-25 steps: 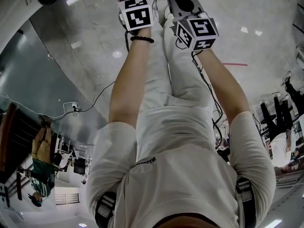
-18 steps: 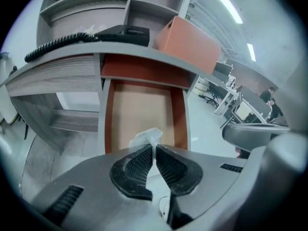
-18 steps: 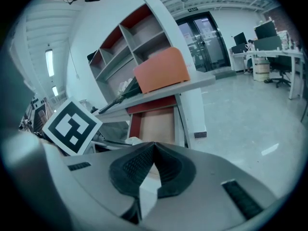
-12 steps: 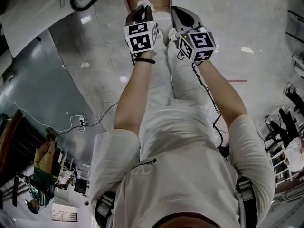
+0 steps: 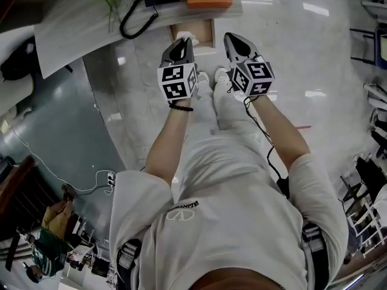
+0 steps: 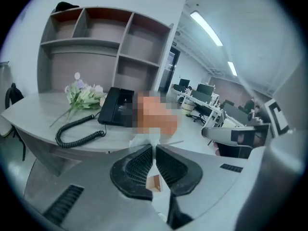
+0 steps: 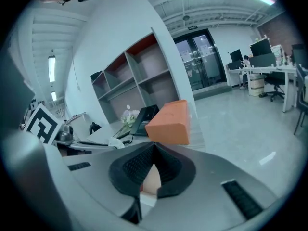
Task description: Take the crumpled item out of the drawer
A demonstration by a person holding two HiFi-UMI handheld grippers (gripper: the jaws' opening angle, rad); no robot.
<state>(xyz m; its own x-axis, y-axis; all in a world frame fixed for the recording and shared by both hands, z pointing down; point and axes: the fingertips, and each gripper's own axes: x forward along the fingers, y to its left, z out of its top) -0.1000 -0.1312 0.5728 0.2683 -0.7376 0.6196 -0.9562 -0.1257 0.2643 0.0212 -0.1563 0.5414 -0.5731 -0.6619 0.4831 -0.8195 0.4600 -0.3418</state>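
Newly raised toward the desk (image 5: 72,38), the left hand-held gripper (image 5: 181,42) and right hand-held gripper (image 5: 233,38) hung side by side, jaws closed on nothing, while the white crumpled item (image 5: 184,36) lay untouched in the open drawer (image 5: 203,34) just ahead — the reach apparently only beginning.

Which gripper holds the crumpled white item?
The left gripper: the crumpled white item pokes from its closed tips; the right gripper is shut on nothing.
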